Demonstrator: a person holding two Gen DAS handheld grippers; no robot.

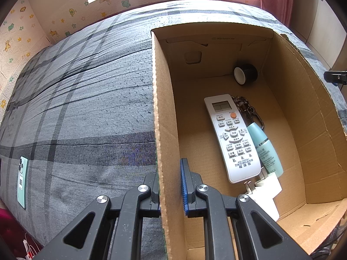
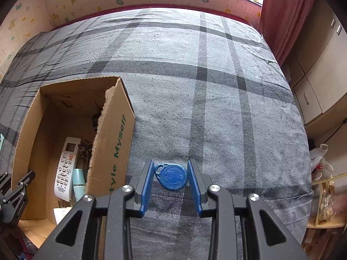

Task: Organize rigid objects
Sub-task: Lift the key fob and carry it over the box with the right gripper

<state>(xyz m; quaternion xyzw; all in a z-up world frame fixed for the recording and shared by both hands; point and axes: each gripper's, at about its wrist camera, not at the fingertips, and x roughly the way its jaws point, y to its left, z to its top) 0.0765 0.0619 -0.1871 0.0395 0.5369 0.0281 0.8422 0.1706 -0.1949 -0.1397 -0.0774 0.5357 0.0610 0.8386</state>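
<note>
The right tongs [image 2: 170, 178] are clamped on a blue key fob [image 2: 171, 177], one ribbed pad against each flat-edge side of it, the fob's pointed ring end aimed toward the left pad. Fob and tongs appear to hang above the grey plaid bed [image 2: 216, 99] rather than rest on it, though the fisheye makes that gap hard to judge.

What the coming move turns on: the cardboard box [image 2: 112, 143] lies just to the left of the fob, its torn near wall standing between the two. The box's long axis runs away from the camera, as does the white remote [image 1: 233, 137] lying inside it. To go in, the fob must clear that ragged top edge and then come down.

The left tongs [image 1: 171, 186] are pinched together on the box's left wall (steadying it, by the look of things), so the right hand is the free one and the nearer to the opening.

Inside, the remote, a pale green tube [image 1: 265, 149], a key chain [image 1: 245, 108], a white plug [image 1: 265, 186] and a black tape roll [image 1: 246, 73] crowd the middle and right; bare floor stays open along the left wall and far end. A green phone [image 1: 22, 181] lies on the bed, well apart to the left.
</note>
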